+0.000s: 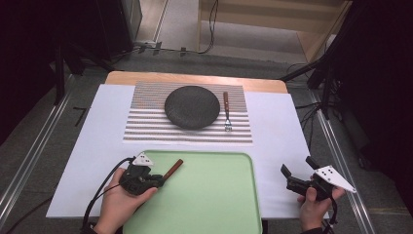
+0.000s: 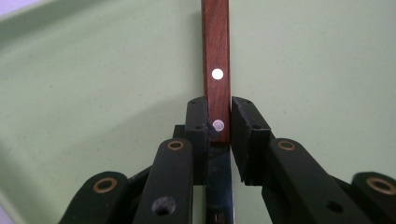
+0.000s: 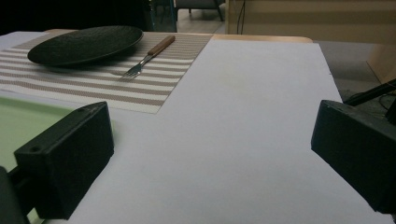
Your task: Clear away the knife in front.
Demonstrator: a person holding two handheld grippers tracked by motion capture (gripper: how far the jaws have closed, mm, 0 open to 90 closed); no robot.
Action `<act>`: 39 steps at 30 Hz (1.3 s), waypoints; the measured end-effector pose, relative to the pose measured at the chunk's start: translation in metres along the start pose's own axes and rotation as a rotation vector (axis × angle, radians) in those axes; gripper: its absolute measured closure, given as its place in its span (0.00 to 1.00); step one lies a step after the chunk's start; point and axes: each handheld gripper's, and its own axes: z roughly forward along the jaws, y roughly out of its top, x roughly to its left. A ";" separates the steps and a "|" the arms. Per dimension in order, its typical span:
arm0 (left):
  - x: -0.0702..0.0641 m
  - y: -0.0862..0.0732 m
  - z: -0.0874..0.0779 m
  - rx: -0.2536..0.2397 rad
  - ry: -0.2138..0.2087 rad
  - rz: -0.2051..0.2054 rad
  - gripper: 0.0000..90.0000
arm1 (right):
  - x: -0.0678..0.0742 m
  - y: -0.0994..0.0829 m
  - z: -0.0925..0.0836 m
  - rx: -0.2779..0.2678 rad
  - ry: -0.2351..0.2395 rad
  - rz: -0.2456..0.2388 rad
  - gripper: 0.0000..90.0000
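Note:
My left gripper (image 1: pixel 160 179) (image 2: pixel 218 112) hovers over the near left corner of the green tray (image 1: pixel 214 200) (image 2: pixel 93 70). It is shut on a knife with a brown wooden handle (image 1: pixel 173 168) (image 2: pixel 216 51). The jaws pinch where handle meets blade, and the handle sticks out beyond them toward the far right. My right gripper (image 1: pixel 298 167) (image 3: pixel 210 163) rests low over the white sheet to the right of the tray, open, with nothing between its fingers (image 3: pixel 70 158). Farther off, a dark round plate (image 1: pixel 192 107) (image 3: pixel 86 44) and a fork (image 1: pixel 227 111) (image 3: pixel 149 55) lie on a striped placemat (image 1: pixel 146 124) (image 3: pixel 93 84).
A white sheet (image 1: pixel 277 126) (image 3: pixel 252 93) covers the wooden table. The fork lies just right of the plate, tines toward me. Metal rails run along both sides of the table, and cables cross the floor beyond its far edge.

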 end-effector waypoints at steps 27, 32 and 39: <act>-0.006 0.008 0.014 -0.038 0.075 0.115 1.00 | 0.000 0.000 0.000 -0.002 0.002 0.000 0.00; 0.004 -0.007 0.002 -0.056 0.076 0.084 1.00 | 0.000 0.000 0.000 0.001 -0.006 -0.001 0.00; 0.018 -0.025 -0.013 -0.071 0.077 0.058 1.00 | 0.001 0.000 0.001 0.006 -0.010 -0.002 0.00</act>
